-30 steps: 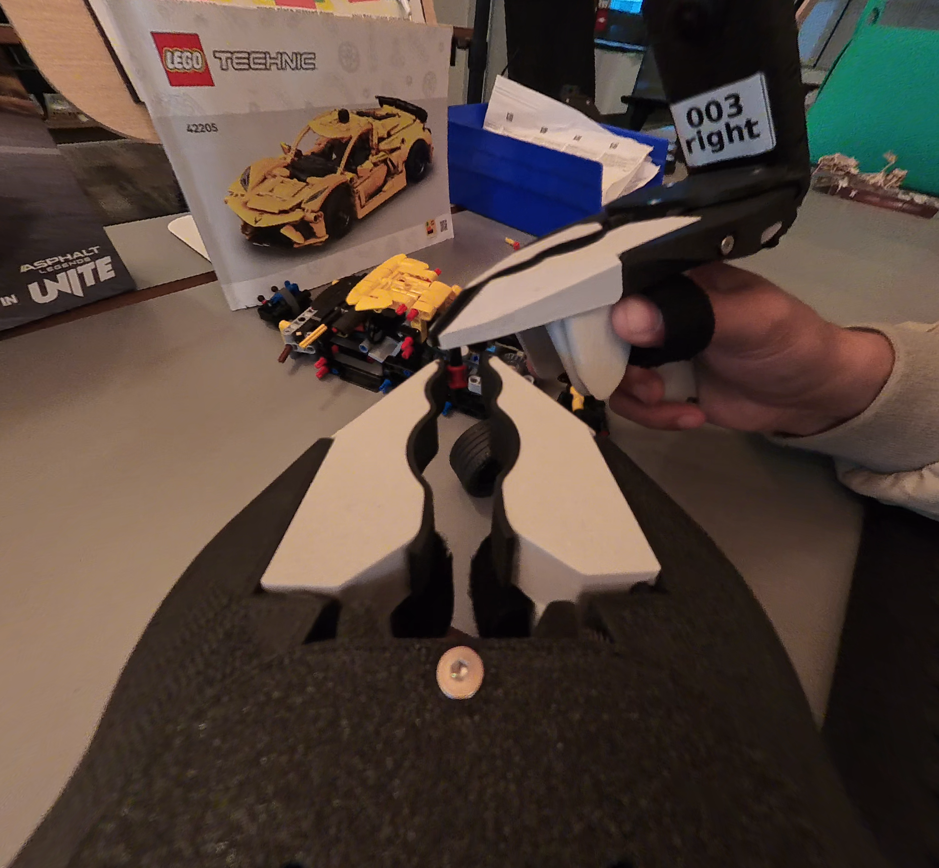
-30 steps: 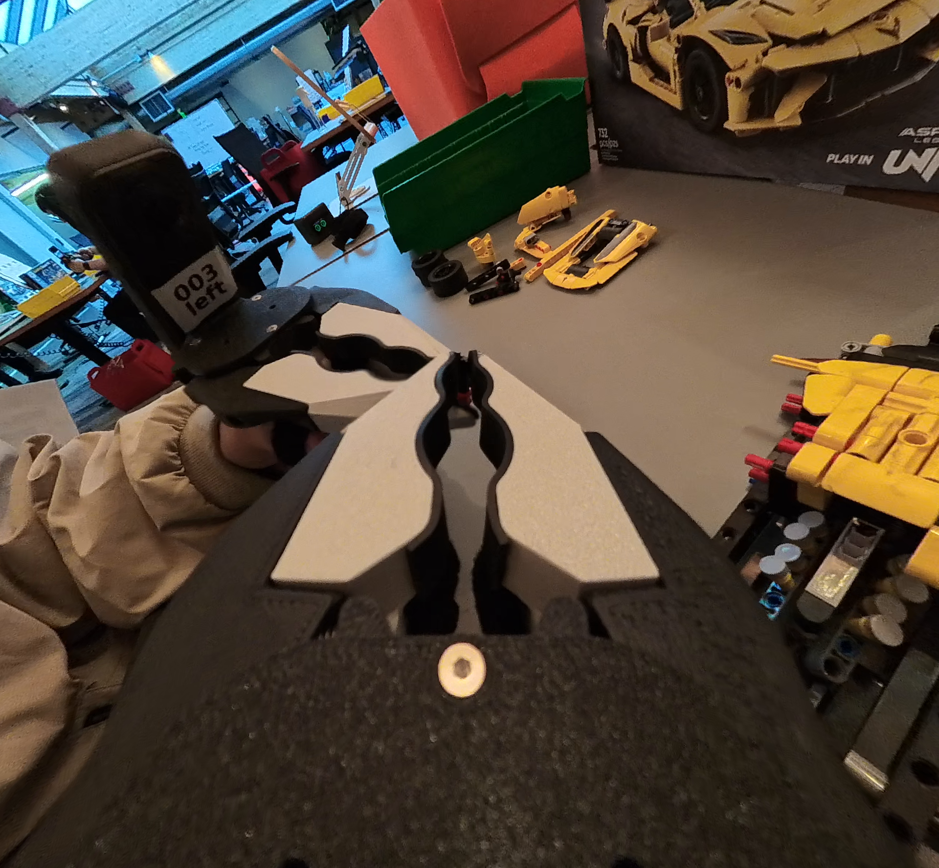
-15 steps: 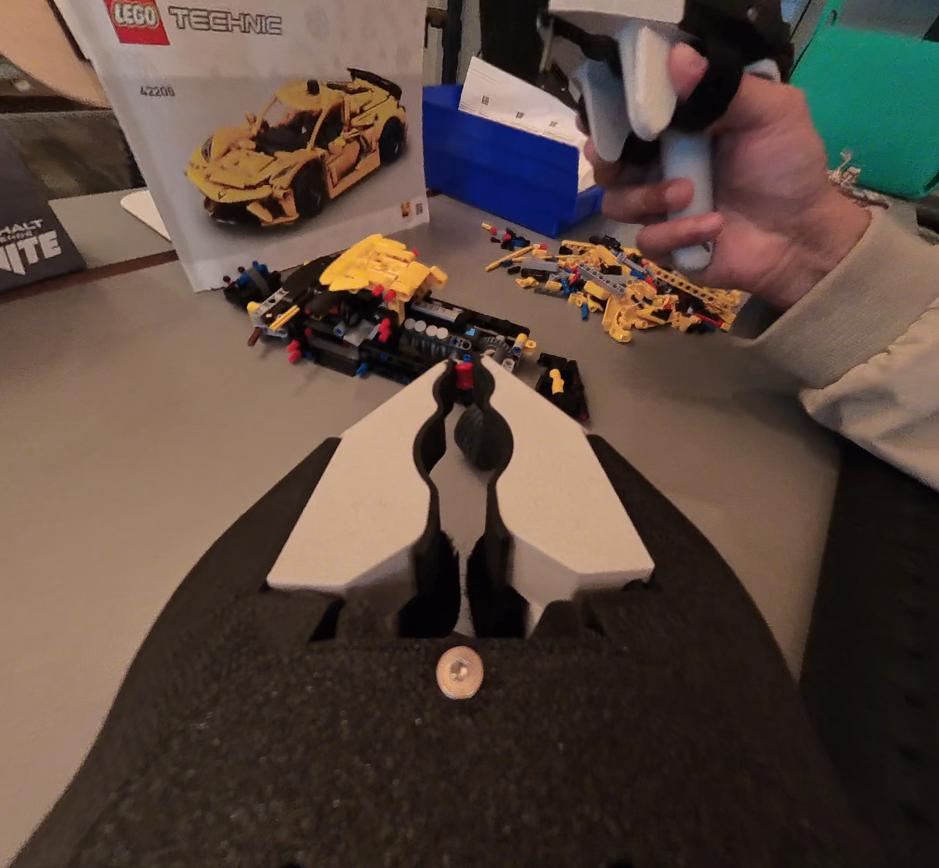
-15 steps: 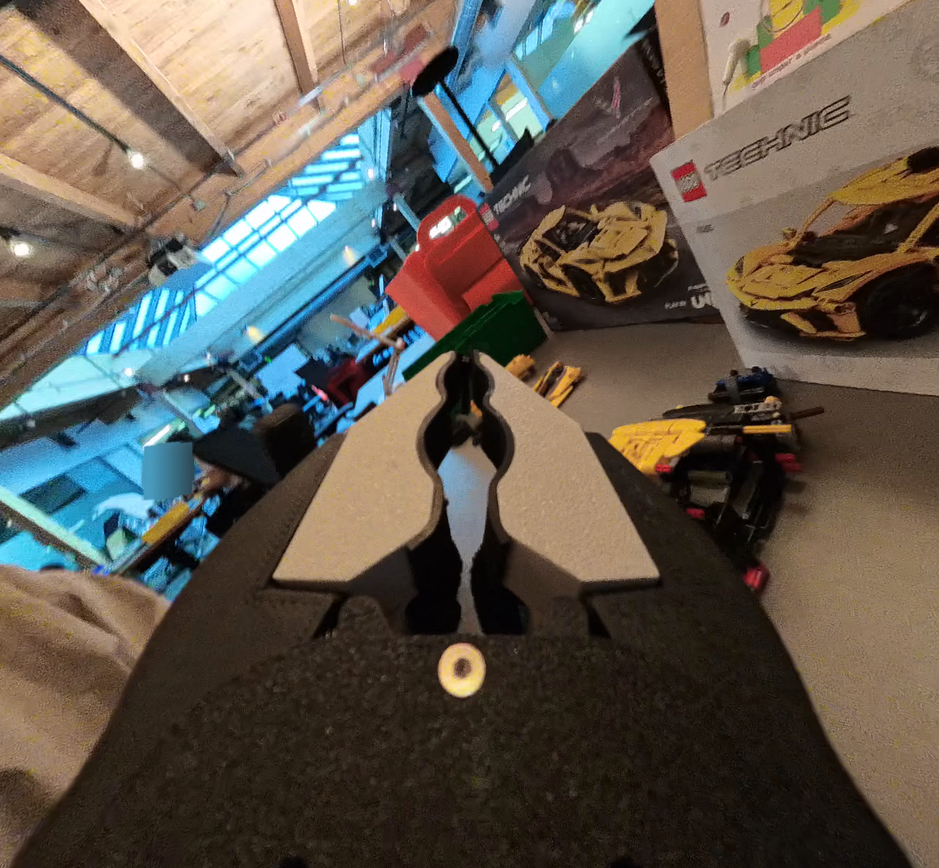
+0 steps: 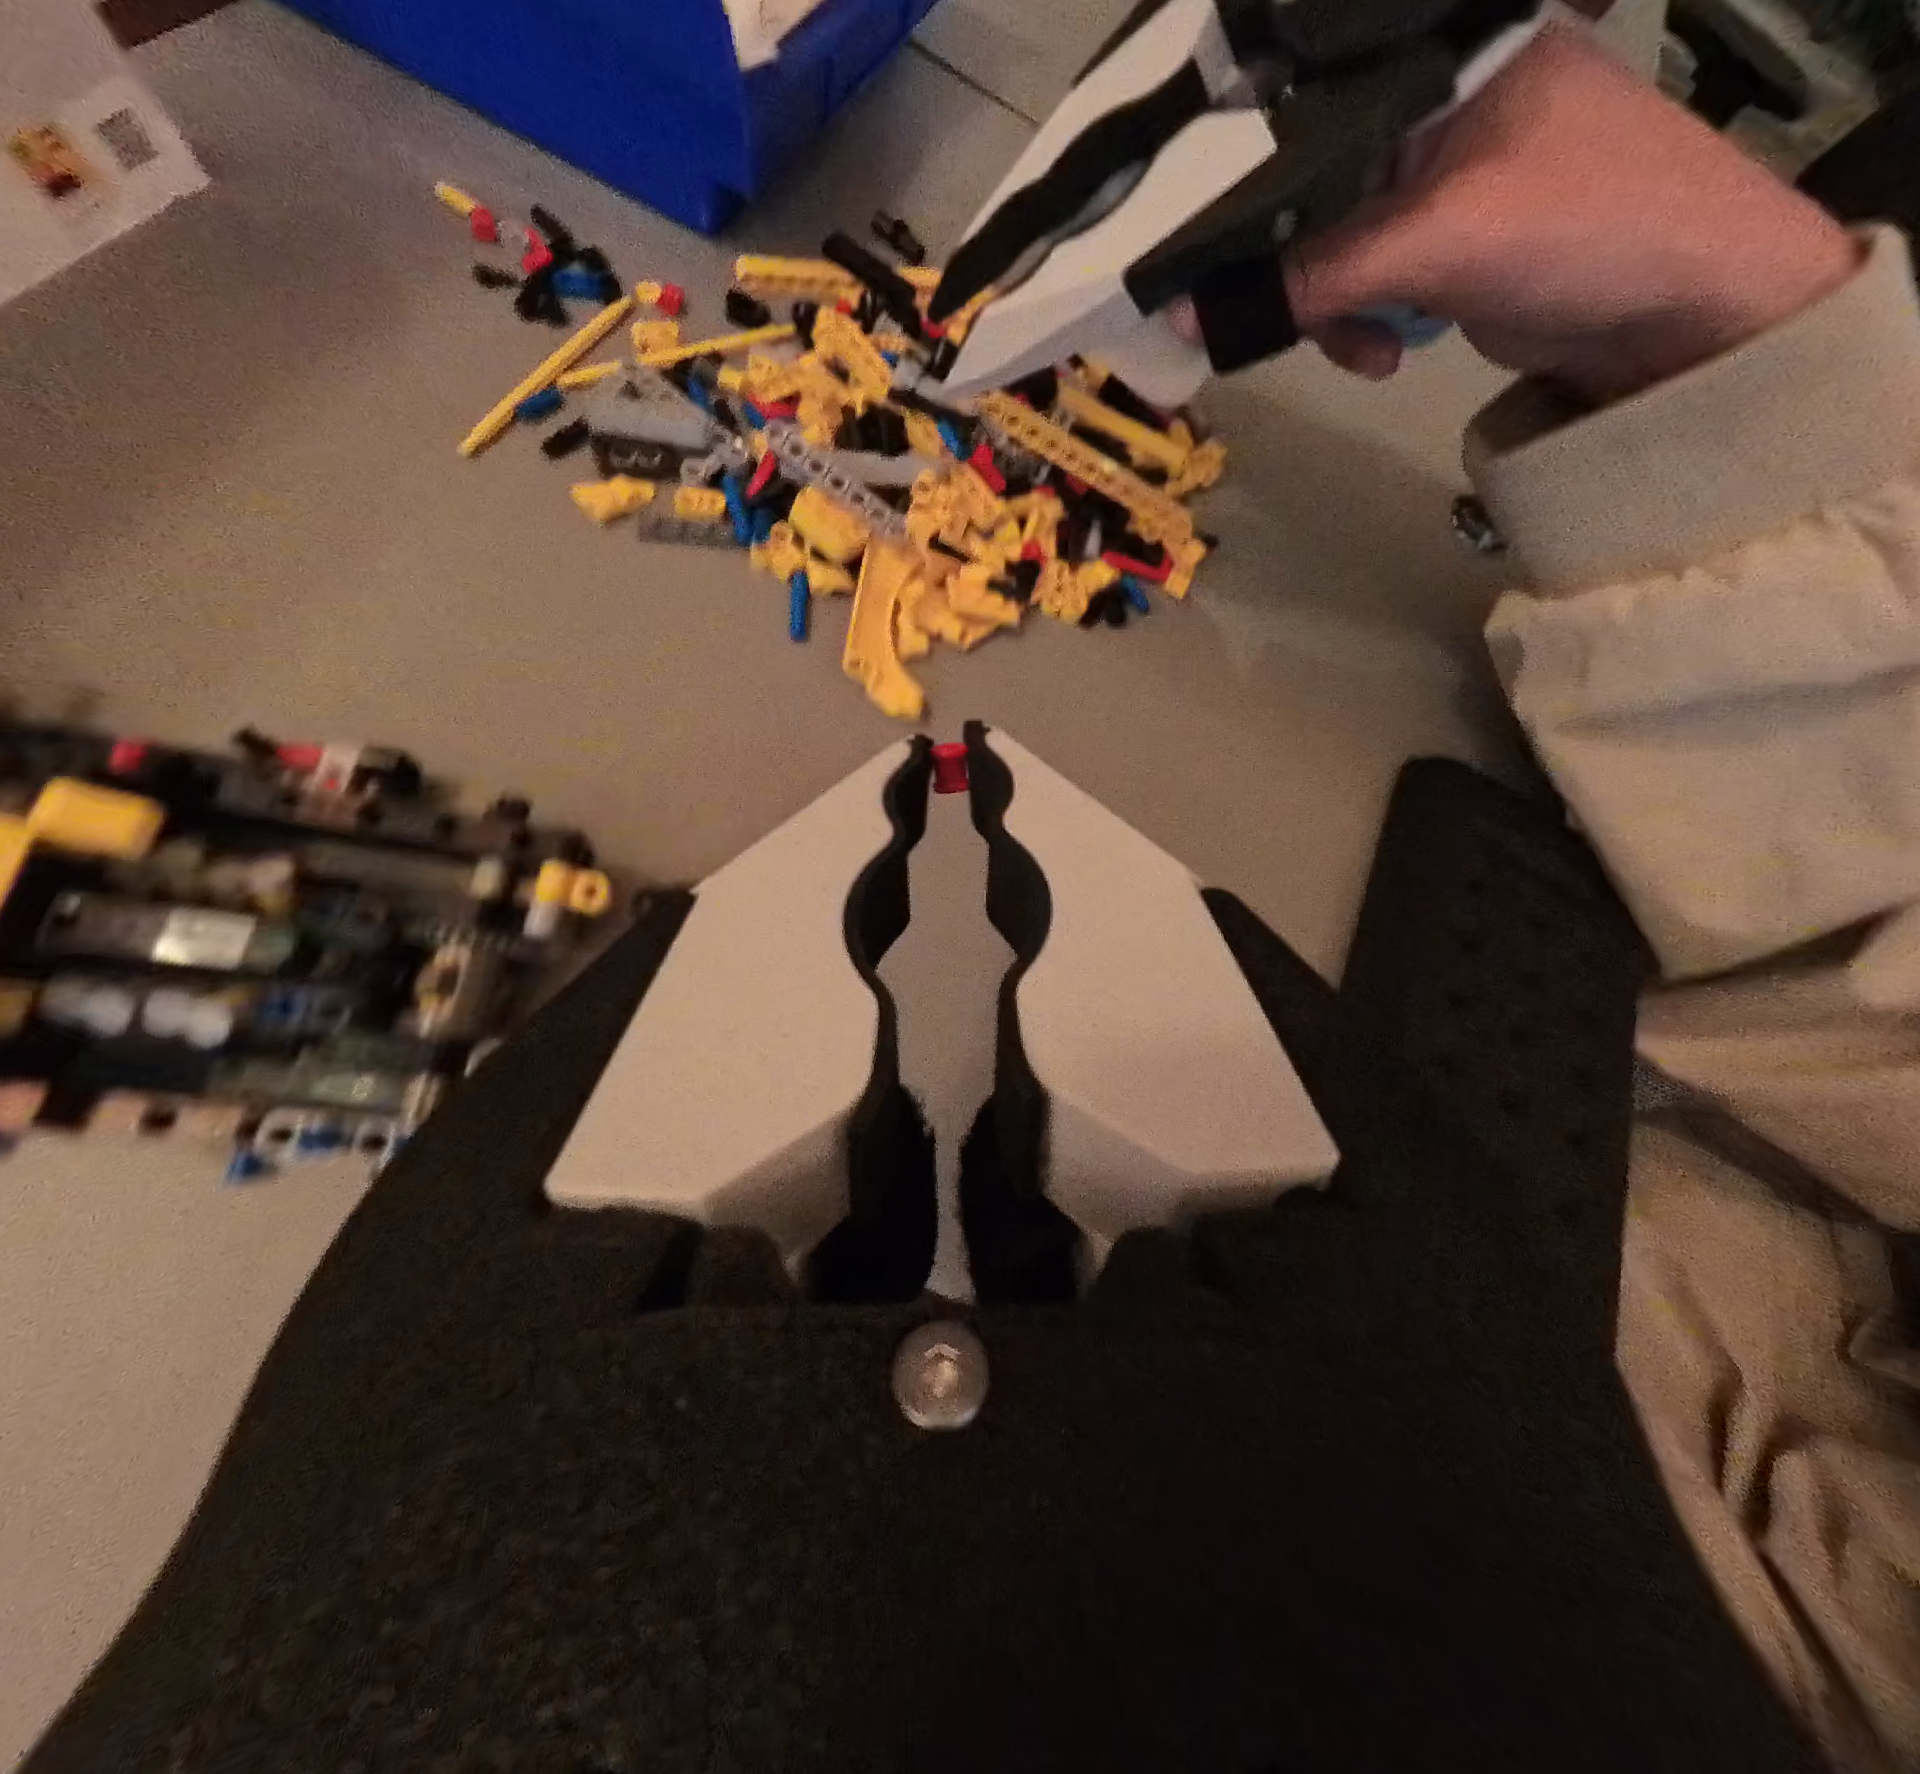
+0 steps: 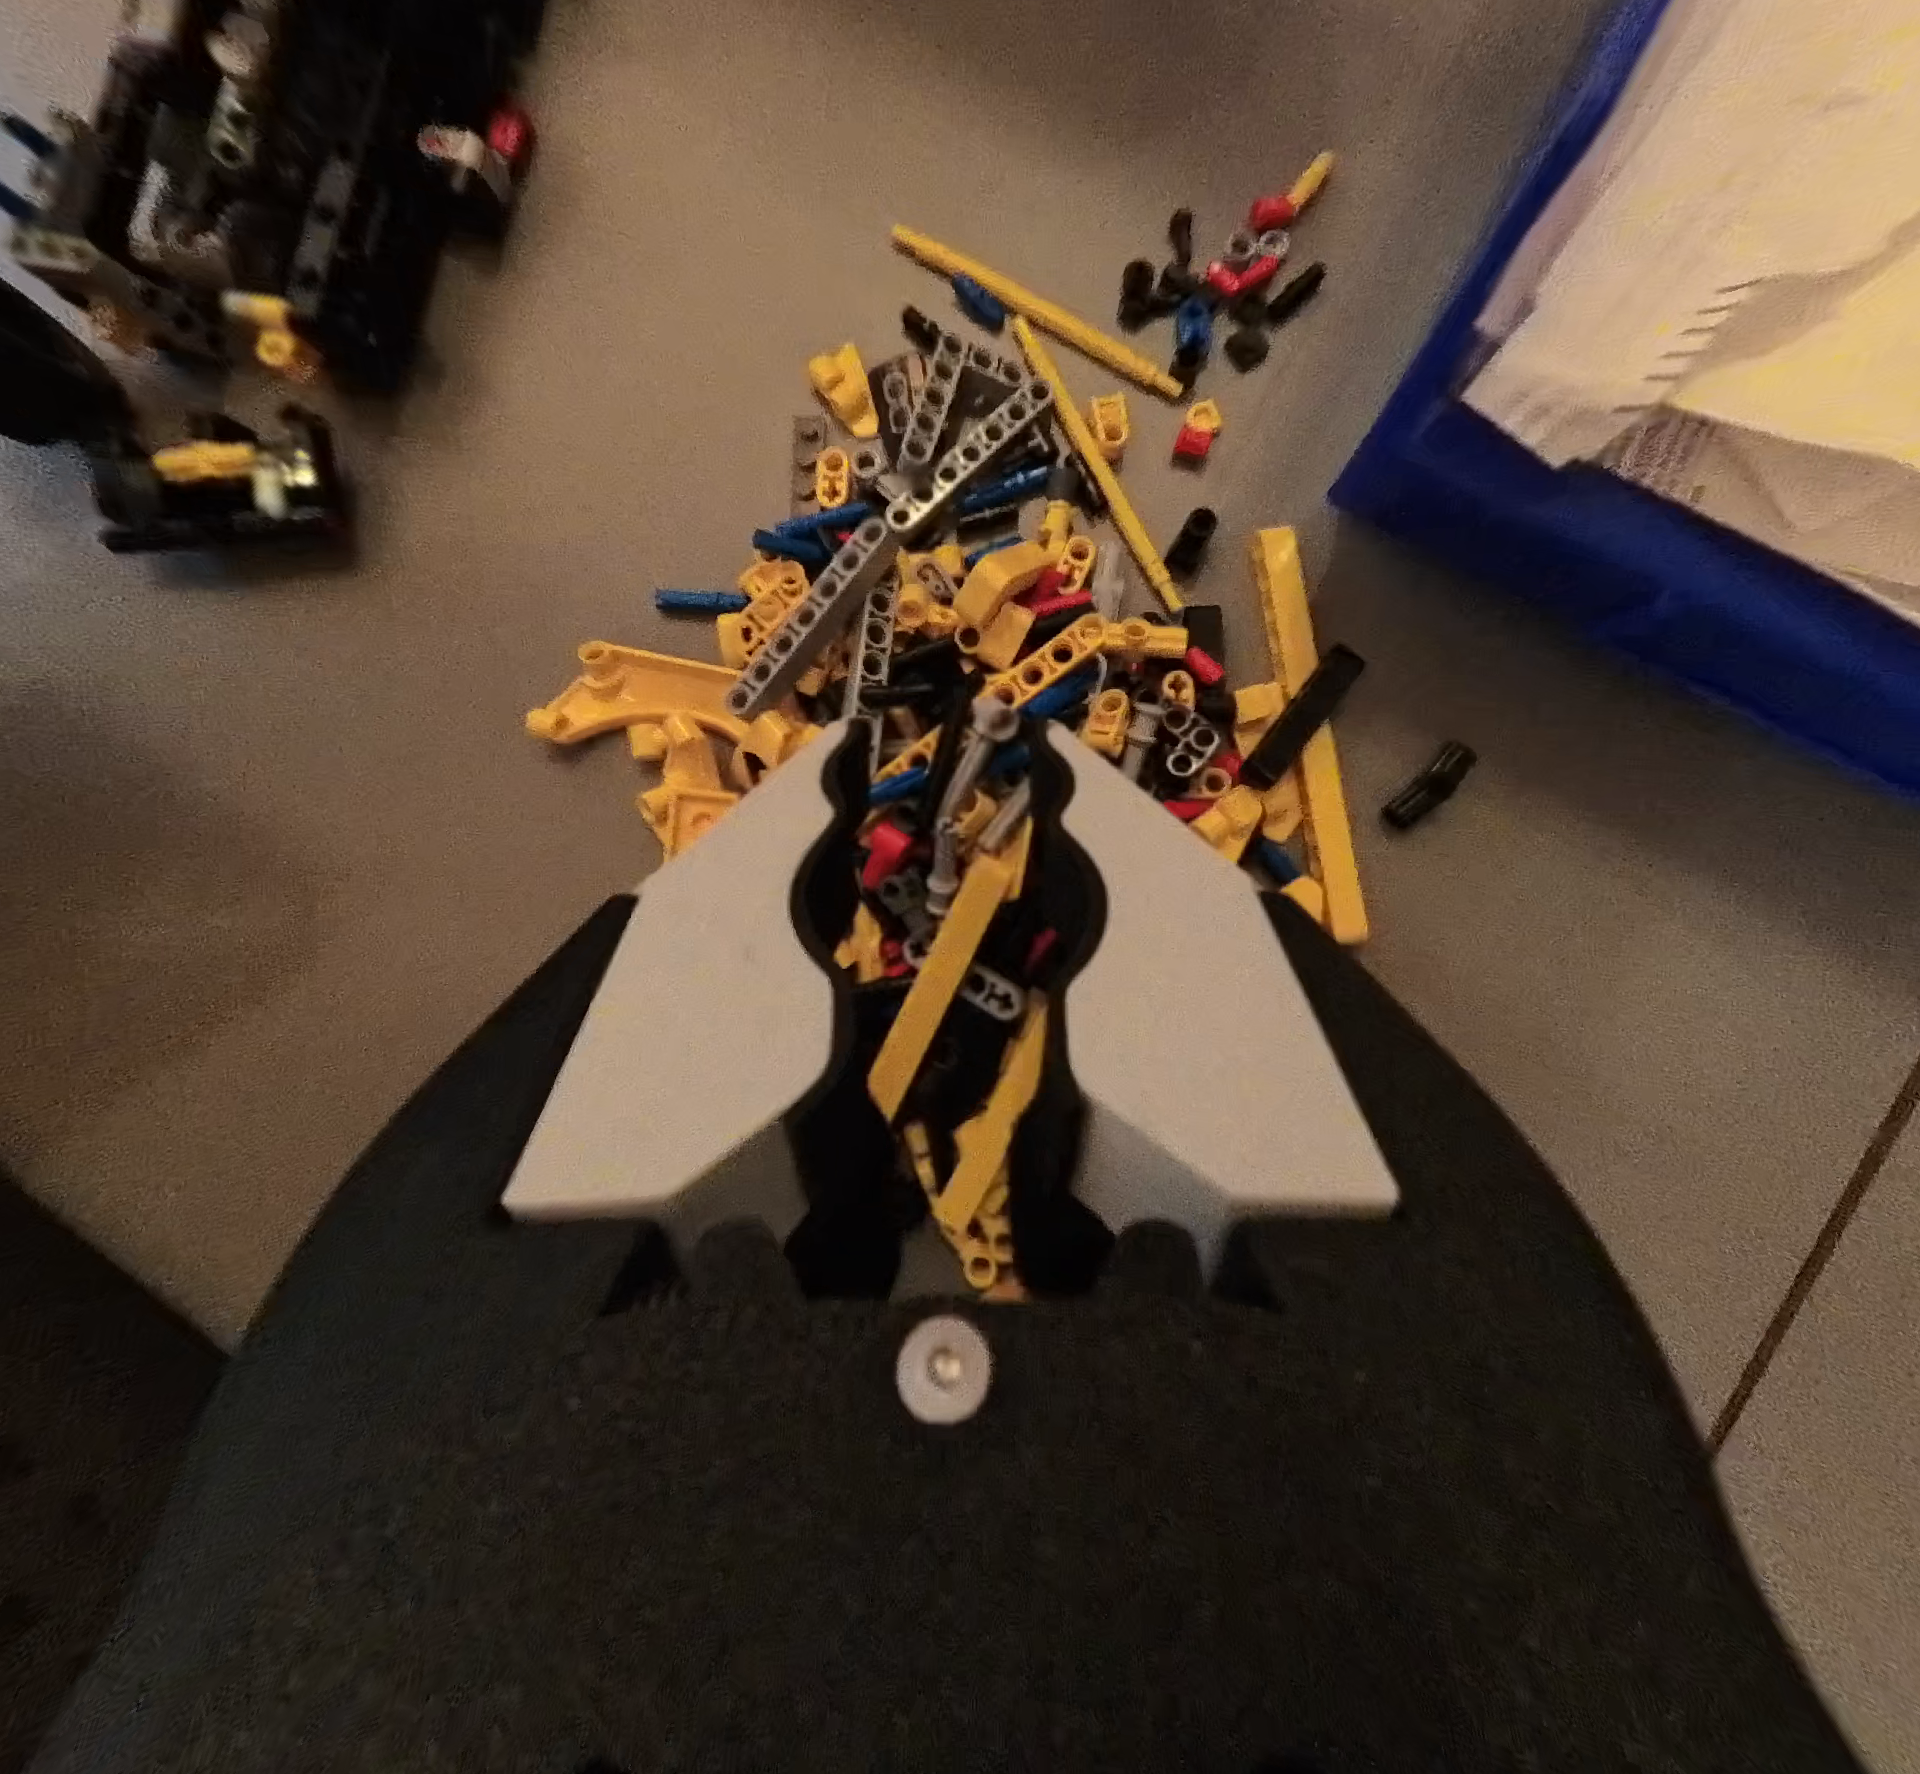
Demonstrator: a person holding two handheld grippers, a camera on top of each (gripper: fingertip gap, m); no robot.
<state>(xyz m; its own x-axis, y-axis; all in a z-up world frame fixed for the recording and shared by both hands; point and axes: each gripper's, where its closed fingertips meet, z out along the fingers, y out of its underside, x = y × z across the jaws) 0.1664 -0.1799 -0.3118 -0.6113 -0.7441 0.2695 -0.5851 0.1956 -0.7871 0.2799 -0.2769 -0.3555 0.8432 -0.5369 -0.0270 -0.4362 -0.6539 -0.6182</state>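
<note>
My left gripper [image 5: 945, 766] is shut on a small red pin [image 5: 947, 770] at its tips and hangs above the grey table, just short of a pile of loose yellow, black, blue and grey building pieces [image 5: 883, 488]. My right gripper [image 6: 951, 748] is open and points down into the same pile [image 6: 987, 602]. A grey axle piece [image 6: 971, 779] and a yellow beam [image 6: 951, 976] lie between its fingers, not gripped. In the left wrist view, the right gripper [image 5: 940, 353] has its tips in the far side of the pile.
A partly built black and yellow model car [image 5: 260, 955] lies left of the left gripper and also shows in the right wrist view [image 6: 270, 166]. A blue bin with papers [image 6: 1621, 540] stands right of the pile. A small black sub-assembly [image 6: 218, 477] and a lone black piece [image 6: 1429, 784] lie nearby.
The right gripper came down from the air into the pile of pieces and opened. The left gripper tilted down and moved right toward the pile, still holding the red pin.
</note>
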